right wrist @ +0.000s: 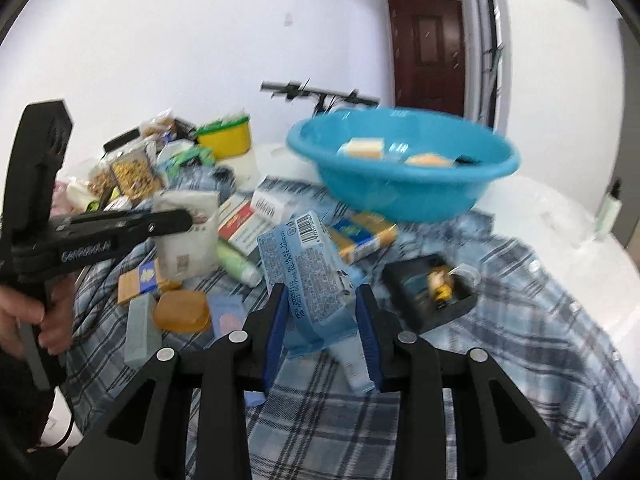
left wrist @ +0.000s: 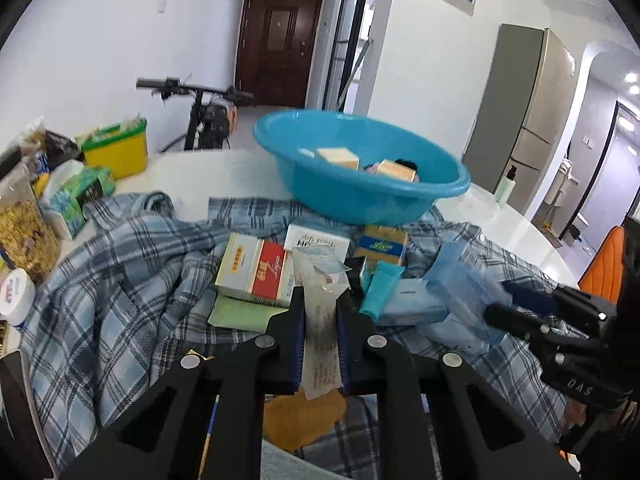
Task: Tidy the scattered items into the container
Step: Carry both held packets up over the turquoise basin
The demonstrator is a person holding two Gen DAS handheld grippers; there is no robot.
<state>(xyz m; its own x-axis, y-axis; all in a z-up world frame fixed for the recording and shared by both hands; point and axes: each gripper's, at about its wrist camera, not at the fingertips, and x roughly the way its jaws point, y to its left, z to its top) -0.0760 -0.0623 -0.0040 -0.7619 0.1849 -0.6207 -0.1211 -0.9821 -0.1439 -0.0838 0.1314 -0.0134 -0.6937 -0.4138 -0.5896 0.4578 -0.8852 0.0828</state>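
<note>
The white table carries a crumpled blue plaid shirt, on which the scattered items lie. The blue basin, the container for this task, stands at the far edge of the shirt, at twelve o'clock from both grippers, and already holds two yellow boxes and a dark item.

Items still loose on the shirt include a red-and-white box, a yellow-and-blue box, a teal tube and a black tray.

The left gripper is clenched on a flat white sachet, which stands upright between its pads. The right gripper is clamped on a light blue packet, barcode uppermost.

Judgement: the step in hand is the carry, both items being secured and clear of the pile. The next move calls for bringing each gripper forward over the basin rim, then releasing above the interior, one after the other to avoid a collision between the tools.
</note>
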